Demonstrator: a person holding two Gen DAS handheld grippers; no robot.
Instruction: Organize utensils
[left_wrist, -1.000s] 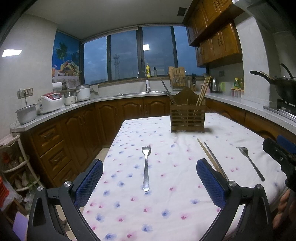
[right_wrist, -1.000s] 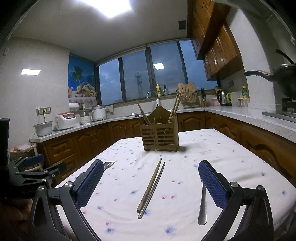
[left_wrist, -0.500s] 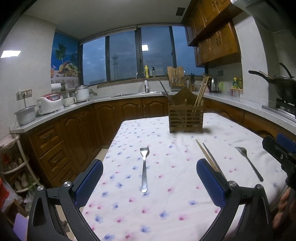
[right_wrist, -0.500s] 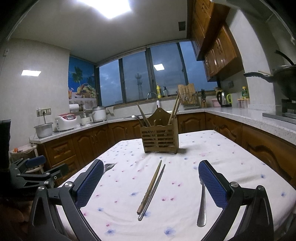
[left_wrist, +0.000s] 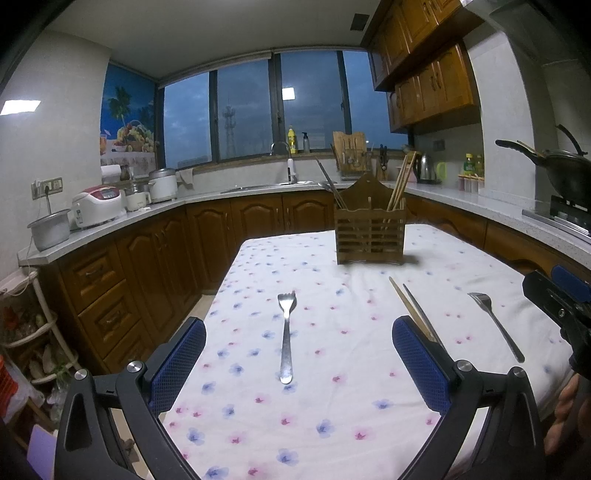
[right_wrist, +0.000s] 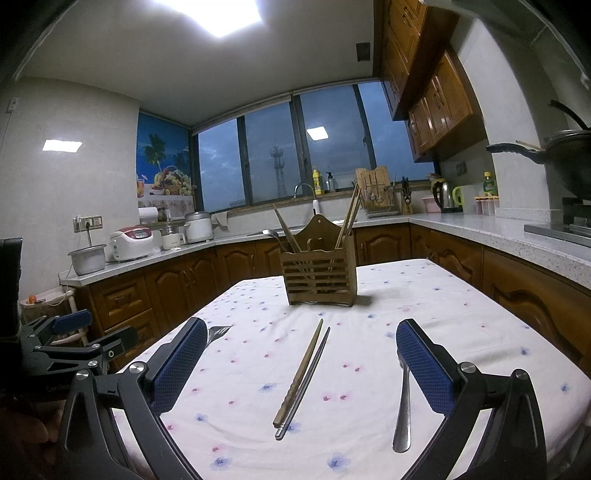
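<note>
Your table (left_wrist: 369, 406) carries the wooden utensil holder (left_wrist: 369, 236) at its far end. Only your left view shows the whole left fork (left_wrist: 285, 332); your right view shows both chopsticks (right_wrist: 301, 376) end to end. Both claws, left gripper (left_wrist: 299, 363) and right gripper (right_wrist: 301, 363), gape released and have barely shifted since before.

1. In the left wrist view, the near ends of the chopsticks (left_wrist: 413, 310) vanish behind the right pad of the left tongs (left_wrist: 299, 363).
2. In the right wrist view, the left fork (right_wrist: 218, 332) shows only its tines; its handle is hidden by the left pad of the right tongs (right_wrist: 301, 363).
3. The right fork (right_wrist: 403, 410) has its head hidden behind the right pad.
4. The lower parts of the utensils in the wooden holder (right_wrist: 318, 277) are mostly masked by its slats.
5. The right tongs are cut off by the left wrist view's edge.
</note>
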